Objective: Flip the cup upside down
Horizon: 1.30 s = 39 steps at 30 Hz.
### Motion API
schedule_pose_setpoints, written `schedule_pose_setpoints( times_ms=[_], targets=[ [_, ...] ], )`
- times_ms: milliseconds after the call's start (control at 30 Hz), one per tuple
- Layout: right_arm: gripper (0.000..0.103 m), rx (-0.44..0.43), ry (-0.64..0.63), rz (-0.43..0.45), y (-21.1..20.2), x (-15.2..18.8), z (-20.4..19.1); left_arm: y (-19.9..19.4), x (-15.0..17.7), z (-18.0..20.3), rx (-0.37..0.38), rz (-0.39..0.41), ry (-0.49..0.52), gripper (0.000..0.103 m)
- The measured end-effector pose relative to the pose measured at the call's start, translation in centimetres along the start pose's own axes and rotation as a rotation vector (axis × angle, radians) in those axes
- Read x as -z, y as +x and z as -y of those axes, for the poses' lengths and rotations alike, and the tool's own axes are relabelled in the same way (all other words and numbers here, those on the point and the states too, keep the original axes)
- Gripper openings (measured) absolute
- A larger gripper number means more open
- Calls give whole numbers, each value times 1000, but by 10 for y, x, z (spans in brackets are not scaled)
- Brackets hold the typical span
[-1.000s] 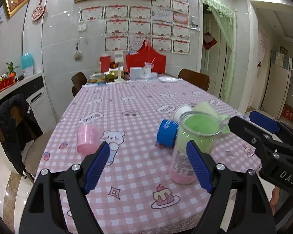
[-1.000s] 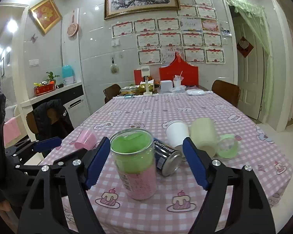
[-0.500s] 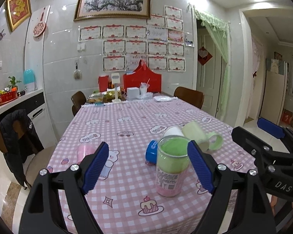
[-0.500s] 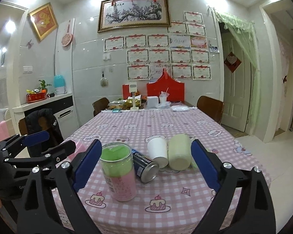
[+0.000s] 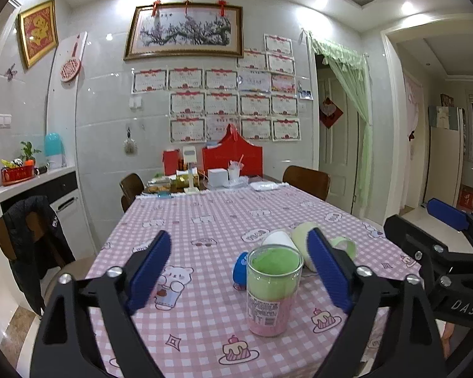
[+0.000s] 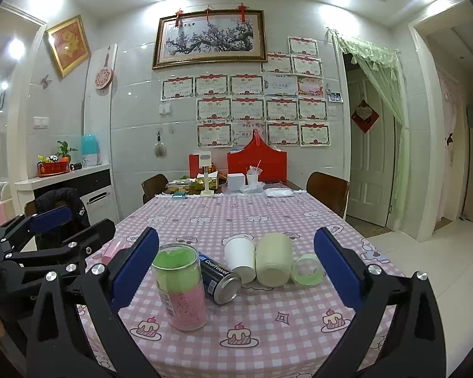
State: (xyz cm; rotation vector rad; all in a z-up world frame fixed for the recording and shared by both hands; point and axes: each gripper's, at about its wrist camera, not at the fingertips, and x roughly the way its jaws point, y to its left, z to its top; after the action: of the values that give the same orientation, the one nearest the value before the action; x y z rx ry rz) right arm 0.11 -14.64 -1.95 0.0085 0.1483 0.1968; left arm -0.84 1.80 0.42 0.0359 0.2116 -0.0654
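Pre-grasp, both tongs spread, nothing held.
Room: tiled wall, certificates, door on the right. Table (image 6: 268, 214) in pink check cloth. Left gripper (image 5: 238, 269) and right gripper (image 6: 236, 258) hover off its near edge. Cup (image 6: 179, 286), clear with green and pink layers, stands upright near that edge, can (image 6: 219, 280) just behind. Next, I'd judge: close on the cup wall, lift, invert.

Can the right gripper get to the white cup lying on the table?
Probably yes. The right gripper is open and holds nothing, and the white cup lies ahead between its fingers, though the can lies close beside it.
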Motion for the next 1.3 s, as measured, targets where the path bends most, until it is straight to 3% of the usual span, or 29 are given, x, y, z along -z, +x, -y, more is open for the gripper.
schedule_pose_setpoints(
  times_ms=[533,1300],
  targets=[
    [95,9,-15,35,-7,4,0,-7,3,5,-53,82,24,93],
    [95,13,-16,34,-6,5,1,-8,4,5,-63,89,27,93]
  ],
)
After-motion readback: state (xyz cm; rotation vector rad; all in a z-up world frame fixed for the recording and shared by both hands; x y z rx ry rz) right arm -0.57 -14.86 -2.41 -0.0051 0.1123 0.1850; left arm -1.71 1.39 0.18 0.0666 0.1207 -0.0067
